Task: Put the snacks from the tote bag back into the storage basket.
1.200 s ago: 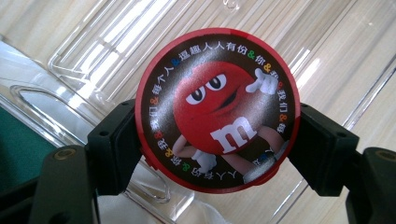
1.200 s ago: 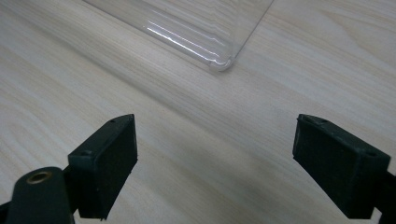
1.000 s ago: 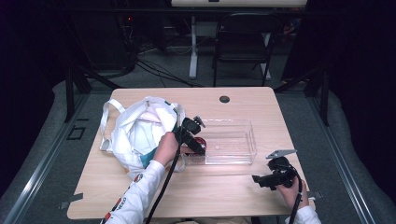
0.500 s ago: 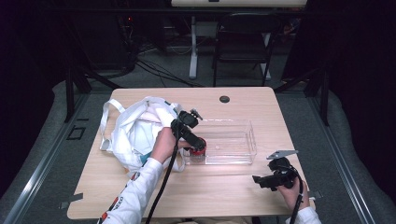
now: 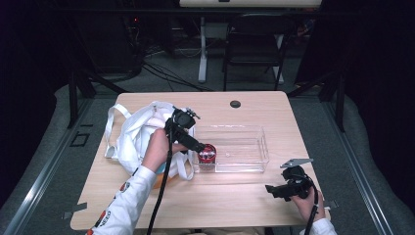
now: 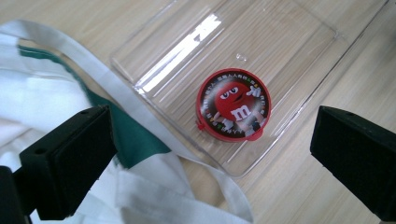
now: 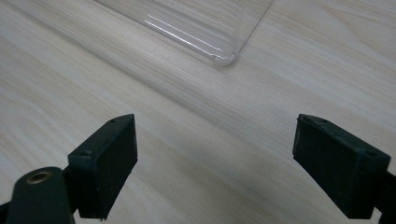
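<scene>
A light wooden table [image 5: 235,200] carries a clear plastic tray [image 5: 249,147] just below and right of the left gripper [image 6: 210,154], and a white cloth bag [image 5: 134,139] under its hand. A small black grommet [image 5: 235,104] sits beyond. The right gripper [image 7: 215,158] hovers over bare wood near the tray's corner.

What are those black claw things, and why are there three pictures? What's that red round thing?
A person sits at a wooden table holding a squeeze tool in each hand. One picture looks down from above; the other two come from small cameras riding on the tools. The left gripper has just been opening and holds nothing; under it a red candy tin lies in a clear plastic tray. Beside the tray is a white cloth bag. The right gripper is open over bare wood, near the tray's corner.
</scene>
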`<move>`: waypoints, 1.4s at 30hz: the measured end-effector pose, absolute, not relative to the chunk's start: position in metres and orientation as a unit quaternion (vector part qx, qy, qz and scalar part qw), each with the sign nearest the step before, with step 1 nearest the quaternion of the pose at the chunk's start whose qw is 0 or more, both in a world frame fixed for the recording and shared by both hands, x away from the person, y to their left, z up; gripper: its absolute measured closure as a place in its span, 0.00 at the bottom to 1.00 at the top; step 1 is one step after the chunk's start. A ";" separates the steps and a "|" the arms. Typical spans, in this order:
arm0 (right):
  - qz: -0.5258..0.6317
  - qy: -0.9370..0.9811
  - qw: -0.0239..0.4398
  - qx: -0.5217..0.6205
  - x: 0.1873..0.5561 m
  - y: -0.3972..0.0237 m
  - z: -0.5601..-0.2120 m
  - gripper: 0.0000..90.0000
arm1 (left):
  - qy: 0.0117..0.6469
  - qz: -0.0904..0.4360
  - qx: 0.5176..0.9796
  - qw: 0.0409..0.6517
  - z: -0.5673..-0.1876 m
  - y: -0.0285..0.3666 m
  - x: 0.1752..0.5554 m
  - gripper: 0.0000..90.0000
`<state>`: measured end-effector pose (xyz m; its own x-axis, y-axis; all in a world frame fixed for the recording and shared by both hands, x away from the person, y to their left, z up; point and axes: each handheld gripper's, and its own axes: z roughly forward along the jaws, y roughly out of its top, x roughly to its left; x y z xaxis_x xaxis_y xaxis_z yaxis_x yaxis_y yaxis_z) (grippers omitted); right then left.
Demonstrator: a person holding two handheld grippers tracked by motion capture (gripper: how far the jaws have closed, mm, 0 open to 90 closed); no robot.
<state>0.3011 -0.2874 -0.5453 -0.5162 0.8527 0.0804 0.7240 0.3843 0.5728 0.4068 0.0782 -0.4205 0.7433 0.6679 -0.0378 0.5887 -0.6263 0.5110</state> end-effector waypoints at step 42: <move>0.271 0.826 0.123 0.479 0.299 -0.284 -0.546 0.15 | 0.487 0.123 0.819 0.277 -0.462 0.270 0.277 0.00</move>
